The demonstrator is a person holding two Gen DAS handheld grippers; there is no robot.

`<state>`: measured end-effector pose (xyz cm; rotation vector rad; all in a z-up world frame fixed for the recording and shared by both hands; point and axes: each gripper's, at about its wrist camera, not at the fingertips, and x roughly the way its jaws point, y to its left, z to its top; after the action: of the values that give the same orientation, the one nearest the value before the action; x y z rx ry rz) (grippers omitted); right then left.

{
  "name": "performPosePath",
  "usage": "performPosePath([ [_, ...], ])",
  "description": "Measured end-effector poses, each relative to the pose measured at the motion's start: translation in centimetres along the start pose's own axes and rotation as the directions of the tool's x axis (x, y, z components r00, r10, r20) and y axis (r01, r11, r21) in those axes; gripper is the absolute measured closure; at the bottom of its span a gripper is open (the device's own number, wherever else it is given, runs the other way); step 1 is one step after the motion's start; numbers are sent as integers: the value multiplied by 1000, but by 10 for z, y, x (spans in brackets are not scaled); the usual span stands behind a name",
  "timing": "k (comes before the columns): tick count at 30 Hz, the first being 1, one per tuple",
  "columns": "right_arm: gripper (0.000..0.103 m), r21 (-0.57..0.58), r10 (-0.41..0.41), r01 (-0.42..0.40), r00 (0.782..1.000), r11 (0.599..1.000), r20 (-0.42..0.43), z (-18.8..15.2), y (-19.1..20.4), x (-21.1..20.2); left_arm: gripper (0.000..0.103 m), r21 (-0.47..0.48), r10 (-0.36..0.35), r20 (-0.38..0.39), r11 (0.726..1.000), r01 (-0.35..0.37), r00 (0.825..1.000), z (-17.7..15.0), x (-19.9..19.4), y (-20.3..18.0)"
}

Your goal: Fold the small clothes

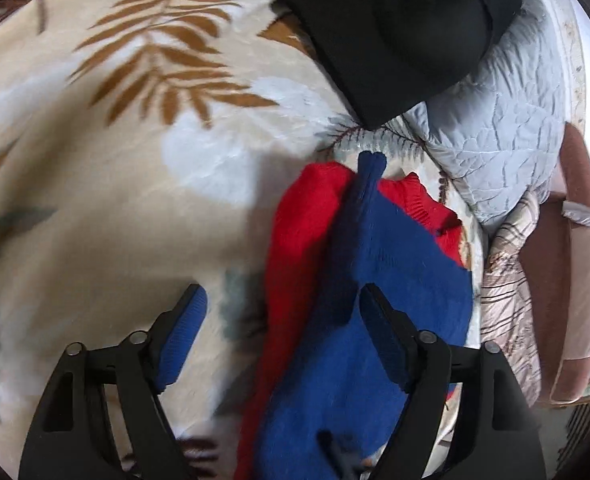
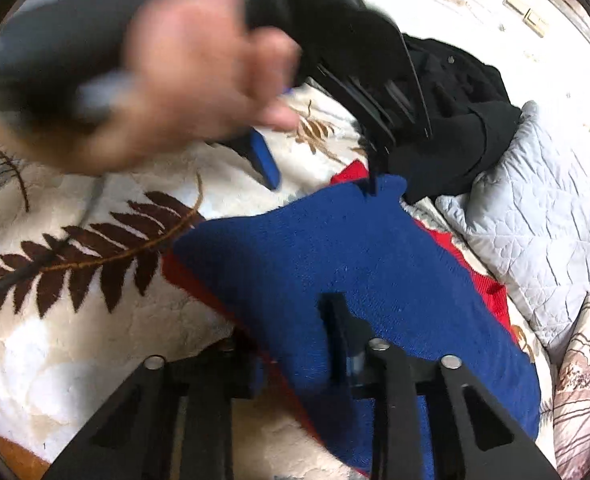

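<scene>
Between the wide-open jaws of the left gripper [image 1: 281,330], holding nothing, the jumper's [image 1: 375,280] ridge is lying; closing could bunch it. In the right view, the right gripper [image 2: 291,344] is pinching the blue edge narrowly; it could slip.
</scene>
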<state>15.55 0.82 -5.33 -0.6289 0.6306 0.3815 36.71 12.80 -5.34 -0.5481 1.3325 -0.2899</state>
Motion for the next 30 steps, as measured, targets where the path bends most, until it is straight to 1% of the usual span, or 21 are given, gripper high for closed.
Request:
performPosePath([
  [2, 79, -11, -6, 6, 1000, 1000, 10, 1, 2, -3, 19, 31, 25, 1, 999, -25, 1000, 3, 4, -10],
  [4, 79, -8, -1, 1, 1000, 1000, 15, 1, 2, -4, 20, 79, 66, -8, 995, -65, 998, 6, 11, -23],
  [5, 80, -4, 4, -4, 1000, 1000, 17, 2, 1, -5, 25, 102, 84, -12, 991, -82, 996, 4, 12, -26],
  [6, 82, 1, 10, -10, 1000, 1000, 19, 2, 1, -6, 64, 134, 99, -15, 986, -96, 995, 3, 14, -31],
  [7, 83, 9, 18, -18, 999, 1000, 26, 2, -2, -7, 86, 171, 84, -42, 982, -75, 996, 1, 17, -37],
  [8, 85, 14, 21, -22, 999, 1000, 33, 2, -4, -8, 86, 169, 69, -50, 984, -59, 996, 0, 16, -39],
  [9, 87, 19, 25, -25, 999, 999, 40, 1, -6, -10, 87, 161, 65, -26, 985, -60, 998, -2, 12, -41],
  [12, 90, 47, 26, -29, 997, 998, 66, -3, -16, -18, 88, 139, 21, 0, 990, -20, 1000, -5, -1, -45],
  [14, 91, 78, 17, -24, 996, 997, 88, -6, -24, -26, 88, 123, -25, 13, 992, 23, 1000, -8, -12, -53],
  [15, 91, 99, 14, -24, 995, 995, 99, -7, -30, -30, 88, 126, -36, 20, 991, 33, 999, -9, -17, -59],
  [18, 92, 186, -1, -25, 990, 982, 141, -15, -52, -48, 88, 158, -41, 43, 987, 33, 998, -18, -28, -85],
  [22, 92, 268, -26, -24, 983, 963, 181, -27, -79, -69, 88, 193, -55, 63, 980, 42, 996, -30, -37, -121],
  [24, 92, 304, -38, -23, 981, 952, 192, -35, -93, -80, 88, 207, -61, 67, 977, 46, 996, -37, -39, -138],
  [27, 93, 381, -39, -41, 979, 924, 200, -51, -121, -92, 88, 236, -60, 77, 971, 41, 995, -48, -37, -169],
  [30, 93, 479, -33, -73, 977, 875, 211, -70, -152, -104, 88, 266, -53, 87, 963, 28, 995, -60, -30, -203],
])
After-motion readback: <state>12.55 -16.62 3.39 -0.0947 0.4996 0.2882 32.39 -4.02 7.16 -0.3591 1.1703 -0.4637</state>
